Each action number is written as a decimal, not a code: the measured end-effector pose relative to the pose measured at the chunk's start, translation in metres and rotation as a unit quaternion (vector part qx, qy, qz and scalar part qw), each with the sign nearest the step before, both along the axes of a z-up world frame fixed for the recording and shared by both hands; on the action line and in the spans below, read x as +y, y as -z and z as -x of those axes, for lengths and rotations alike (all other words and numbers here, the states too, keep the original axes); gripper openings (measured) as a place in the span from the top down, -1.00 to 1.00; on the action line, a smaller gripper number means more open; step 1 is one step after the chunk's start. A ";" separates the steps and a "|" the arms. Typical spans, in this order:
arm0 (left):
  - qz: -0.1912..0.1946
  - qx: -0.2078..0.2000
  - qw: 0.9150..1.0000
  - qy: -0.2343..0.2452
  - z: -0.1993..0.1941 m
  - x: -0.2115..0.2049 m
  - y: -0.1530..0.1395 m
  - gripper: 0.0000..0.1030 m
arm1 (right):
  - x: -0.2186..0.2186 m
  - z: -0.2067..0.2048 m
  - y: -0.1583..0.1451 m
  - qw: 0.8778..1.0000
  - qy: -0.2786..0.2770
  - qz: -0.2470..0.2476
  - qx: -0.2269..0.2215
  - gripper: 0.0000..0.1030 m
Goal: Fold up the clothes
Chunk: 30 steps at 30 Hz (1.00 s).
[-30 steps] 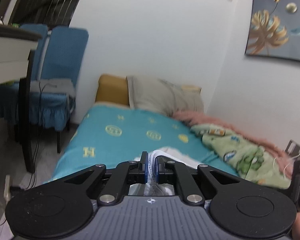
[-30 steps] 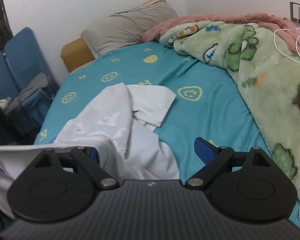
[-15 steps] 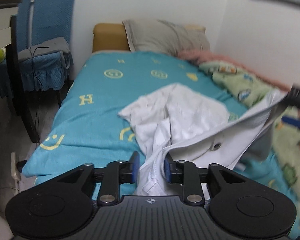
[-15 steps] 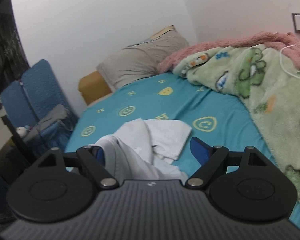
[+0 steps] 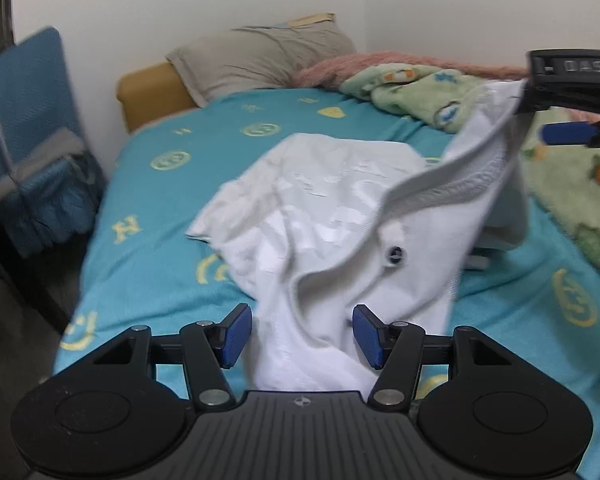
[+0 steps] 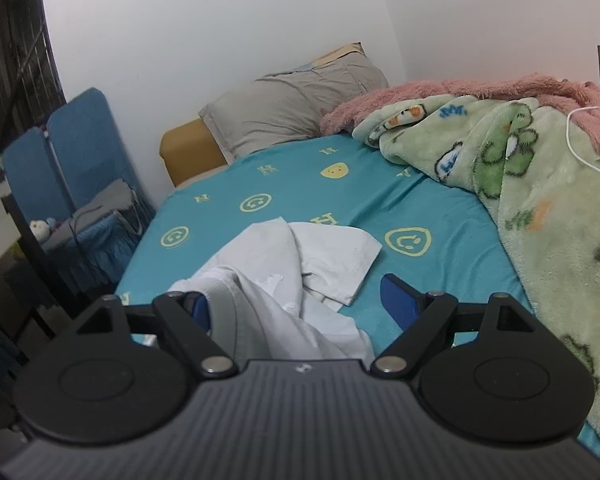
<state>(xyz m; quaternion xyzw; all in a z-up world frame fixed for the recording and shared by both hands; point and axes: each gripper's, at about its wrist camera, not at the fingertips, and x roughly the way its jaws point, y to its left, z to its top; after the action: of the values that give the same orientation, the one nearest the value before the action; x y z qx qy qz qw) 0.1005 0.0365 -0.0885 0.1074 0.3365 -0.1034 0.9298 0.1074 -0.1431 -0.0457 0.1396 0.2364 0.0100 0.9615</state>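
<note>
A white garment (image 5: 324, 216) with a grey ribbed band and a dark button lies crumpled on the teal bed sheet (image 5: 172, 184). My left gripper (image 5: 302, 336) is open, its blue pads on either side of the cloth without pinching it. My right gripper (image 6: 296, 304) is open too; the garment (image 6: 284, 280) drapes over its left finger (image 6: 198, 308). In the left wrist view the right gripper (image 5: 568, 120) shows at the upper right with the band hanging from it, lifted above the bed.
A grey pillow (image 6: 292, 108) and a mustard cushion (image 6: 188, 152) lie at the head of the bed. A green cartoon blanket (image 6: 540, 208) over a pink one fills the right side, with a white cable (image 6: 588, 136). Blue chairs (image 6: 72, 160) stand left of the bed.
My left gripper has opened and let go of the garment's edge, and has dropped closer to the bed. My right gripper stays open with the band draped over its left finger.
</note>
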 end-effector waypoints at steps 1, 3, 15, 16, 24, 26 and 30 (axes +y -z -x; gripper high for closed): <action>-0.003 -0.002 1.000 -0.016 -0.004 0.002 0.001 -0.14 | 0.000 0.001 0.001 1.000 -0.001 0.001 0.000 -0.64; -0.005 -0.003 0.999 -0.042 -0.010 0.009 0.001 -0.17 | -0.001 0.002 0.003 1.000 -0.002 0.002 0.000 -0.64; -0.037 -0.085 0.979 -0.182 -0.004 0.047 -0.033 -0.15 | 0.027 -0.015 0.046 0.988 -0.041 0.105 0.107 -0.64; -0.033 -0.093 0.977 -0.189 -0.001 0.051 -0.038 -0.15 | 0.029 -0.018 0.052 0.983 -0.042 0.122 0.129 -0.64; 0.046 -0.118 0.967 -0.220 0.044 0.064 -0.071 -0.37 | 0.006 0.010 0.020 0.993 0.068 0.089 0.041 -0.64; 0.077 -0.145 0.961 -0.220 0.061 0.066 -0.092 -0.47 | -0.001 0.027 -0.010 0.993 0.095 0.073 -0.010 -0.64; 0.101 -0.219 0.946 -0.216 0.085 0.062 -0.151 -0.49 | -0.011 0.055 -0.077 0.989 0.119 0.027 -0.089 -0.64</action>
<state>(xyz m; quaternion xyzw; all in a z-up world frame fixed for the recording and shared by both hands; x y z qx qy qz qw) 0.0151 0.0981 0.0624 -0.0418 0.1277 0.0923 0.9866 0.0529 -0.1545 0.0311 0.1393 0.1320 -0.0983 0.9765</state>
